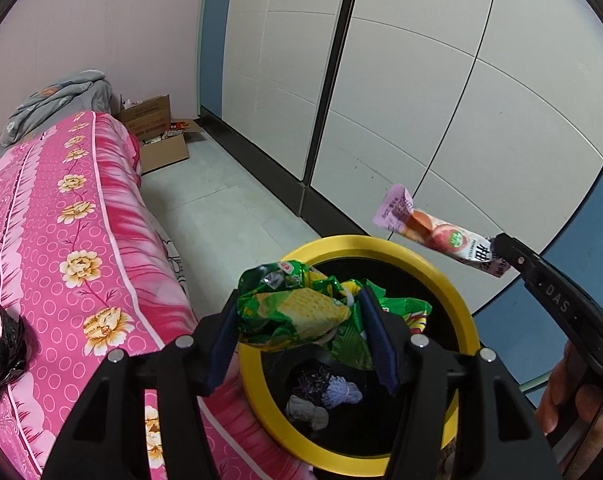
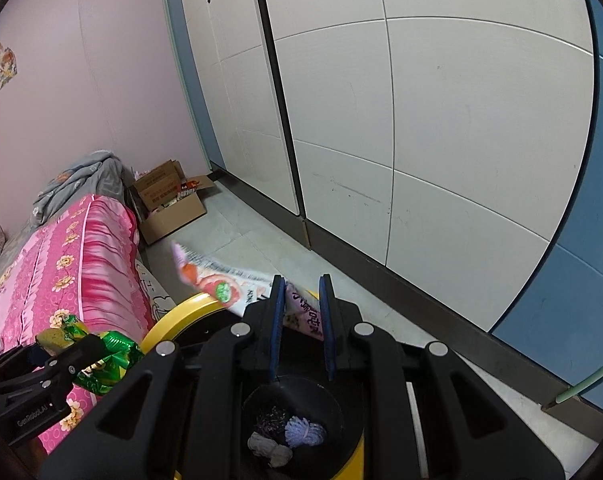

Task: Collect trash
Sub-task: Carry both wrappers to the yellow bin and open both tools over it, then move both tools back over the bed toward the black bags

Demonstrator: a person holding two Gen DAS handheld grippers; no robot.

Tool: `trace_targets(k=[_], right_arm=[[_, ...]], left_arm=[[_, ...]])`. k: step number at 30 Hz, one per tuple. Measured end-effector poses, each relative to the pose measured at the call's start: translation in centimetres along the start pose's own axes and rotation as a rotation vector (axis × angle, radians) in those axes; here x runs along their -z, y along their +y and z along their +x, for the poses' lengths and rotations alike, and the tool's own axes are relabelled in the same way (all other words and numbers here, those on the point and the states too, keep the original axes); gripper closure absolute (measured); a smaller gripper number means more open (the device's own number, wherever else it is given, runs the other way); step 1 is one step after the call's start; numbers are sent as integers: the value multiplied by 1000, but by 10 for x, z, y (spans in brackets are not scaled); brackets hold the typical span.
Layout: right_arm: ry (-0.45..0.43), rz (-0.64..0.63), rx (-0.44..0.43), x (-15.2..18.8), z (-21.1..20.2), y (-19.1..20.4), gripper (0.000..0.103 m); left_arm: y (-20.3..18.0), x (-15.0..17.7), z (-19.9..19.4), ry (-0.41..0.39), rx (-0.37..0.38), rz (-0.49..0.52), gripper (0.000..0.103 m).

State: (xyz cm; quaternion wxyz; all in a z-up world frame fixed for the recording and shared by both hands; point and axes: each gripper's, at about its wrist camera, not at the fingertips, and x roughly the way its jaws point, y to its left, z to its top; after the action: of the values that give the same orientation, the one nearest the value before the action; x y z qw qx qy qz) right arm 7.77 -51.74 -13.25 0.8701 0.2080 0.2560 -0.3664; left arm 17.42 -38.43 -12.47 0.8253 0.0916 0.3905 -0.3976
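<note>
Above the yellow-rimmed bin [image 1: 453, 280], left claw [image 1: 301, 320] clamps a crumpled green wrapper [image 1: 297, 312]; right claw [image 2: 301, 312] pinches a pink sachet [image 2: 221, 280] by its end. Both appear light, soft, slippery.

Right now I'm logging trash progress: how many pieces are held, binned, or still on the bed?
Held in grippers: 2 (green snack wrapper, pink drink pouch)
In the yellow bin: 3 crumpled pieces
On the bed: 1 black wrapper
Total: 6
</note>
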Motion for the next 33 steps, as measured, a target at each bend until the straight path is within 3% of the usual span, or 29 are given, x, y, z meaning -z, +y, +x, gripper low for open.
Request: trace_targets(k=[5,7,9,15,26,33], right_arm=[[-4,11,8,0,-2,0,87],[-2,15,13,1,-3,-1,80],[-6,26,12,1,-6,-3,66],[-21,43,11,-2,-18,-7,66],[-64,42,-42,-12,-54,1,55],[-100,-19,-112,-19,-84,31,44]], left_arm=[[0,-1,-5,-7,14,-3,43],[0,0,-6,-3,18,-12,40],[1,0,-8,-7,21,-26,34],[9,-2,-23,-49,5,-53,18],[45,-4,-75,-136,-105,-90,13],[80,0,-117,-183,-191,-112,13]])
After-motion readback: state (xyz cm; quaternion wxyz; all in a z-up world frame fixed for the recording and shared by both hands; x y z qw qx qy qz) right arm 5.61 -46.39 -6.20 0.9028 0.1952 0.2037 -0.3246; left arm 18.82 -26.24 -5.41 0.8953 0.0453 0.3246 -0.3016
